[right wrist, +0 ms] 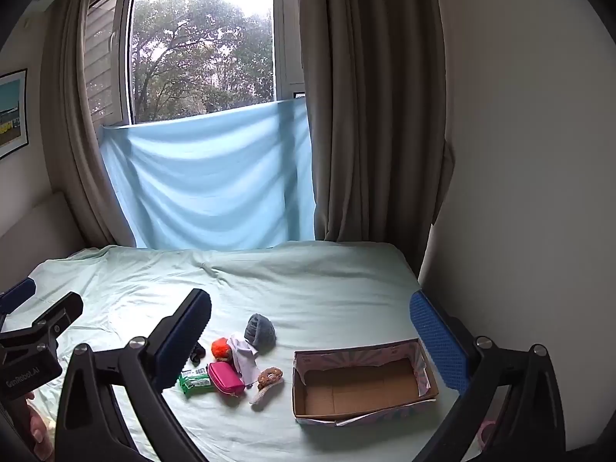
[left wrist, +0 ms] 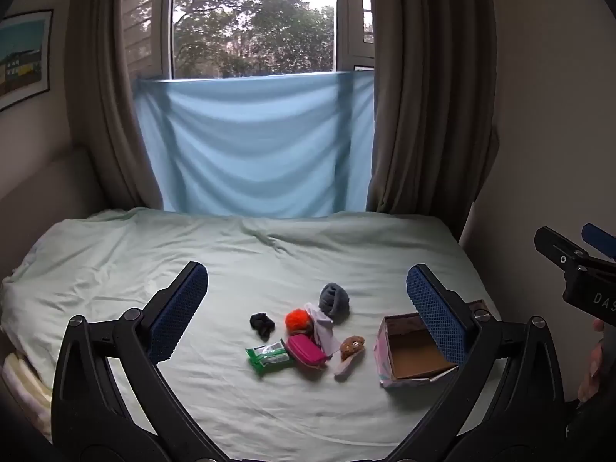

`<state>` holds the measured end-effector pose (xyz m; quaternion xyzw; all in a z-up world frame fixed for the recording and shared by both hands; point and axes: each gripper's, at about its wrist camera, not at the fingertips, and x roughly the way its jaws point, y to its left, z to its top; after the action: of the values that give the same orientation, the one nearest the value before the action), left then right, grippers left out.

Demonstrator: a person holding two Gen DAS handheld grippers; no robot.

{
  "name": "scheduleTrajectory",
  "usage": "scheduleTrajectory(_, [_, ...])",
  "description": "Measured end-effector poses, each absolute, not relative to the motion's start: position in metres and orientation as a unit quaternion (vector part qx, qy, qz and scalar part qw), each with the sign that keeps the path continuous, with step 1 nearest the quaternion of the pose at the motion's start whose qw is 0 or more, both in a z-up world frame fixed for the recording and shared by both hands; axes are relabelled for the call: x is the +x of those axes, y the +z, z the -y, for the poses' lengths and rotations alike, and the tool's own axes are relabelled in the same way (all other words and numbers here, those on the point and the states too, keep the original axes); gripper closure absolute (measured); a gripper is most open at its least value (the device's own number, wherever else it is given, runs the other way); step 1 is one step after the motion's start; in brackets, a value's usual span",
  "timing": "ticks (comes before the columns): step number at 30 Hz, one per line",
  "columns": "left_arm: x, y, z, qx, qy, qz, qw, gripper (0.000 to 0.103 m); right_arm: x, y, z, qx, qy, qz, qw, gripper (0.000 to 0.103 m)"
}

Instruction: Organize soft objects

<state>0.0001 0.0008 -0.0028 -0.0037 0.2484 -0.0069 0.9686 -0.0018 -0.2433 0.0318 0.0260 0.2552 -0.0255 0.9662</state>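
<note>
A small pile lies on the pale green bed sheet (left wrist: pixel 231 254): a grey rolled sock (left wrist: pixel 334 299), a black scrunchie (left wrist: pixel 261 324), an orange pom-pom (left wrist: pixel 297 319), a white cloth (left wrist: pixel 321 327), a pink pouch (left wrist: pixel 306 351), a green packet (left wrist: pixel 269 355) and a brown plush toy (left wrist: pixel 351 348). An open empty cardboard box (left wrist: pixel 412 358) stands to their right. My left gripper (left wrist: pixel 306 308) is open, held above the pile. My right gripper (right wrist: pixel 310 342) is open, above the pile (right wrist: pixel 246 358) and the box (right wrist: pixel 362 381). Both are empty.
The bed meets a light blue cloth (left wrist: pixel 254 146) hung under a window, with brown curtains (left wrist: pixel 427 88) on each side. A wall (right wrist: pixel 531 154) runs along the bed's right edge. Folded bedding (left wrist: pixel 23 385) shows at the left edge.
</note>
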Motion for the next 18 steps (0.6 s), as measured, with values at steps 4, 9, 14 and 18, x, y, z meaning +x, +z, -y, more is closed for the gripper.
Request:
scheduleTrajectory(4, [-0.0022,-0.0027,-0.0057,-0.008,-0.006,-0.247,0.969,0.0,-0.0016,0.0309,0.2431,0.028,-0.024,-0.253,0.967,0.0])
scheduleTrajectory(9, [-0.0012,-0.0027,0.0022,-0.001,-0.006,-0.253,0.968,0.0,-0.0026,0.0341,0.2441,0.032,-0.023,-0.252,0.967,0.0])
scheduleTrajectory(14, [-0.0017,-0.0044,0.0016,-0.007,-0.009,-0.253,0.967,0.0,-0.0033,0.0299,0.2458,0.031,-0.023,-0.252,0.967,0.0])
scheduleTrajectory(18, [-0.0021,-0.0039,0.0019,-0.009,-0.01,-0.252,0.968,0.0,-0.0015,0.0303,0.2485,0.03,-0.023,-0.253,0.967,0.0])
